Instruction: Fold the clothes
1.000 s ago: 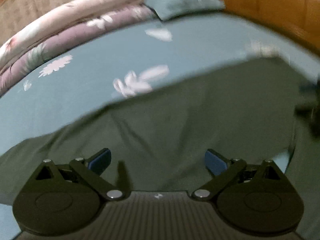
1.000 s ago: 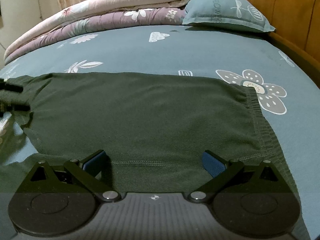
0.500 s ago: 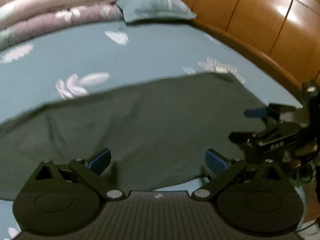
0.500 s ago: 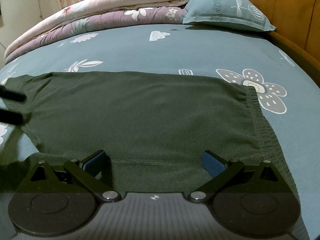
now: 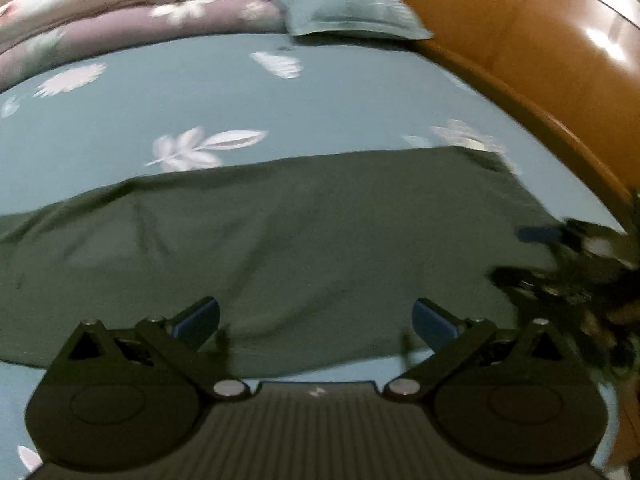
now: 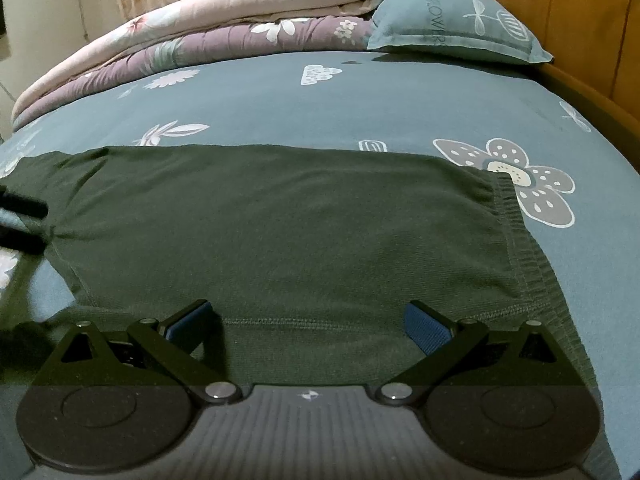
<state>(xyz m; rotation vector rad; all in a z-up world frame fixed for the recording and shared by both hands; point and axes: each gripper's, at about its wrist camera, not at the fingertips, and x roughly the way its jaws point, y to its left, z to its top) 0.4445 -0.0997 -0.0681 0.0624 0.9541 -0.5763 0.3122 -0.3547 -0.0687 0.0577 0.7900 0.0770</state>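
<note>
A dark green garment (image 5: pixel 320 232) lies flat across the blue flowered bed sheet (image 5: pixel 200 96). In the right wrist view the same garment (image 6: pixel 280 220) shows its elastic waistband (image 6: pixel 520 240) at the right end. My left gripper (image 5: pixel 316 314) hovers open over the garment's near edge, nothing between its blue pads. My right gripper (image 6: pixel 308 316) is open too, low over the cloth near the waistband end. The right gripper (image 5: pixel 520 254) also shows blurred at the right edge of the left wrist view. The left gripper (image 6: pixel 24 222) pokes in at the garment's left end.
Folded pink and purple quilts (image 6: pixel 240 24) are stacked along the far side of the bed. A teal pillow (image 6: pixel 456 24) lies at the far right. A wooden headboard (image 5: pixel 540 48) runs along the right. Bare sheet (image 6: pixel 360 104) lies beyond the garment.
The left wrist view has swung right and levelled out, bringing the headboard and the right gripper into view. The right gripper has barely moved. Both stayed open.
</note>
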